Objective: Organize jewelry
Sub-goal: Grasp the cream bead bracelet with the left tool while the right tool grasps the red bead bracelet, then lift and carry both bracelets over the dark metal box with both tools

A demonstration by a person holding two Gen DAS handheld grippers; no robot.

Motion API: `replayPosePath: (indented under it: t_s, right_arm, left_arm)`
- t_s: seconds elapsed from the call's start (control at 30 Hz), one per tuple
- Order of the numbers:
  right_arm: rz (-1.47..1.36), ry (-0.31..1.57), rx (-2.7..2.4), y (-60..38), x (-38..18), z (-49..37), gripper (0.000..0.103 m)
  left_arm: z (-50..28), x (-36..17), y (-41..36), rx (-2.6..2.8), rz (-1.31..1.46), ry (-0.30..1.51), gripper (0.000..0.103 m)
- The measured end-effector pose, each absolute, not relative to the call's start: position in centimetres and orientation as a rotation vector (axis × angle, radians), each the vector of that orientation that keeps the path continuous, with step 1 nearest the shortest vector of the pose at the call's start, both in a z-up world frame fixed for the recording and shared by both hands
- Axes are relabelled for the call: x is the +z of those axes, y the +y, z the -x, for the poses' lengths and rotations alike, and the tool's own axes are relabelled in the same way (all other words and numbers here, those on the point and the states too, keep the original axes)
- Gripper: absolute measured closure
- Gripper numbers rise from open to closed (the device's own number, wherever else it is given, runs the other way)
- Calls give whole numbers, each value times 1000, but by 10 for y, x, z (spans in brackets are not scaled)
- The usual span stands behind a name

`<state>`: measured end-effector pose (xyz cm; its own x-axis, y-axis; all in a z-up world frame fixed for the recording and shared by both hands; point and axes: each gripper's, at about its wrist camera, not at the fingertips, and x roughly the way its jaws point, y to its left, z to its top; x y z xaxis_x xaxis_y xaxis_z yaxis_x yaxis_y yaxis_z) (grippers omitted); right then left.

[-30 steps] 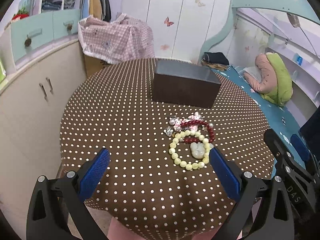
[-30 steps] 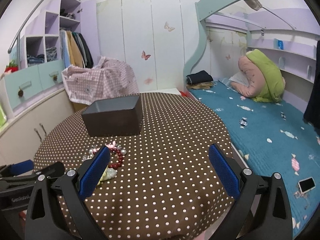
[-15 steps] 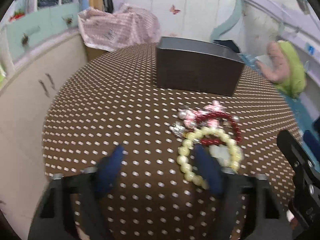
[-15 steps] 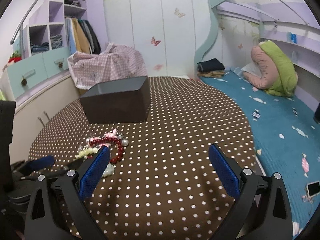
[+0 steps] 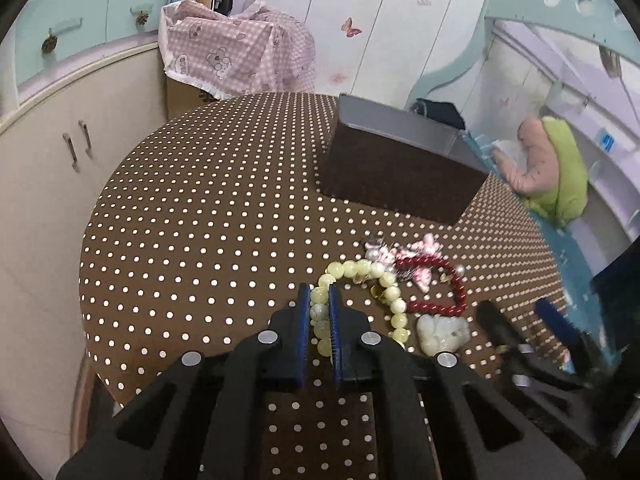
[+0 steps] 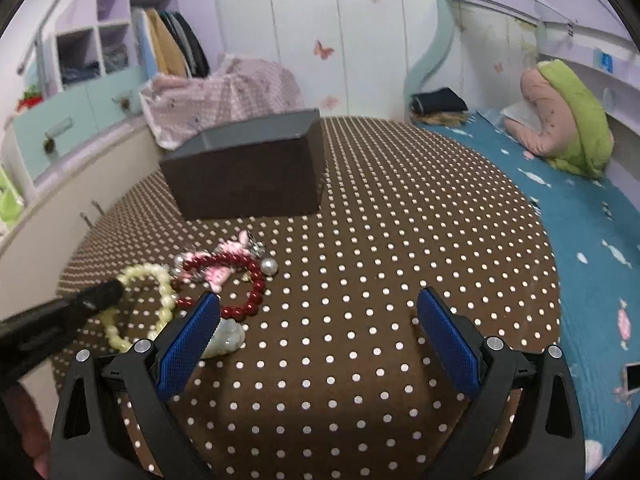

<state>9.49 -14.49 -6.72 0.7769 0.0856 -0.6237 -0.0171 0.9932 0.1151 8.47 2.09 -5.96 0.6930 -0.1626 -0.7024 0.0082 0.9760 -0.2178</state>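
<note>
A pale yellow bead bracelet (image 5: 376, 270) with a jade pendant (image 5: 442, 334) lies on the dotted brown table (image 5: 200, 240), tangled with a red bead bracelet (image 5: 460, 288) and pink charms (image 5: 424, 246). My left gripper (image 5: 319, 292) has its jaws closing, and the blue pads press on the near-left beads of the pale bracelet. In the right wrist view its black tip (image 6: 108, 290) sits on the pale bracelet (image 6: 160, 280). My right gripper (image 6: 320, 316) hangs open just right of the red bracelet (image 6: 256, 292), with nothing between its fingers. A dark open box (image 5: 400, 172) stands behind the jewelry.
A beige cabinet (image 5: 48, 168) curves along the table's left side. A pink checked cloth (image 5: 236, 52) covers something behind the table. A bed with a blue sheet (image 6: 580, 216) runs along the right, with a phone (image 6: 632, 376) lying on it.
My left gripper moved forward and down onto the pale bracelet and went from wide open to shut on its beads. My right gripper came lower and nearer the jewelry, still open.
</note>
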Motion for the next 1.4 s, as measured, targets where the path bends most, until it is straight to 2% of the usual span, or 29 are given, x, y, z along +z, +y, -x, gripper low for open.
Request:
replayPosePath:
  t_s: [0.4,0.5,0.57,0.6,0.63,0.77,0.83,0.9,1.13,1.4]
  right_arm:
    - [-51,820,26,-128,-70,-129,8]
    - [-43,824,66,-126,-69,-131,13]
    - [-68,836,98,-127,-68,-134,26]
    - [-74,837,115,-126,-65,-135,47]
    - [-104,843,163,-124,-64,-138,63]
    - [-87,841,193,-114,-61,-143,76]
    - [-94,853,206,-110,-61,-146,90]
    - [-105,872,200,-108,-62,-149,94]
    - [-174,884,188,-118,-60,-147,95]
    - [-170,815,191,-132,-34,-133,95]
  left_arm:
    - [-100,-52,42,-103,247,829,95]
    - [-107,-55,49,-106,263,850,95]
    - [-110,-56,51,-98,264,861,95]
    - [-112,-55,52,-100,265,865,95]
    - [-114,-55,52,-106,266,868,95]
    - [-121,-51,54,-125,263,878,95]
    - [-123,-50,54,-135,261,879,95]
    - [-124,-48,54,-142,258,879,95]
    - [-119,-33,53,-172,253,851,95]
    - [-118,-11,47,-229,261,816,95]
